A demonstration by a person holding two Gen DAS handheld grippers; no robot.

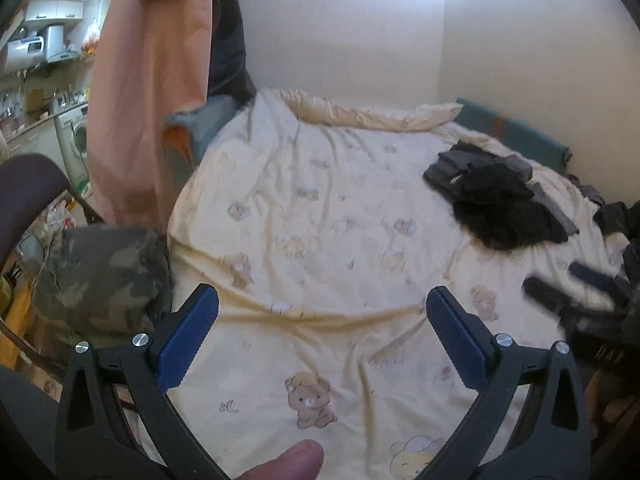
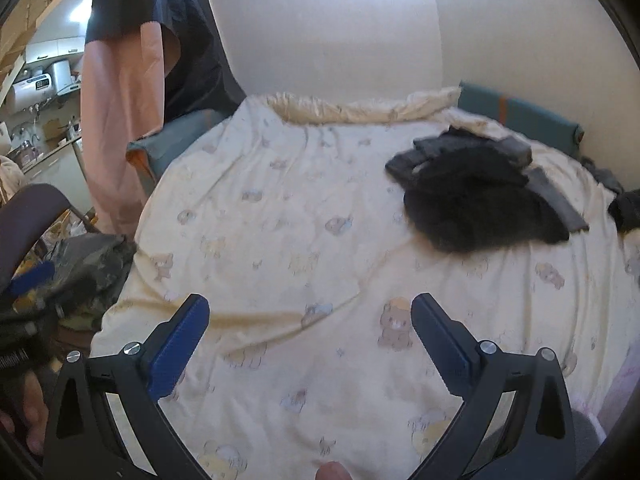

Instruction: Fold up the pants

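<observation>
A heap of dark grey and black garments (image 1: 500,200) (image 2: 480,200) lies crumpled on the far right of the bed; I cannot tell which piece is the pants. My left gripper (image 1: 322,320) hovers open over the bare sheet near the front edge, holding nothing. My right gripper (image 2: 310,320) is open too, also over bare sheet, well short of the heap. The right gripper appears blurred at the right edge of the left wrist view (image 1: 580,292). The left gripper shows blurred at the left edge of the right wrist view (image 2: 32,276).
The bed has a cream sheet with teddy bears (image 1: 320,240) (image 2: 280,240). A camouflage cloth (image 1: 100,276) (image 2: 88,264) lies on a chair off the bed's left side. A peach curtain (image 1: 148,100) hangs behind it. A teal cushion (image 2: 520,116) lines the far right wall.
</observation>
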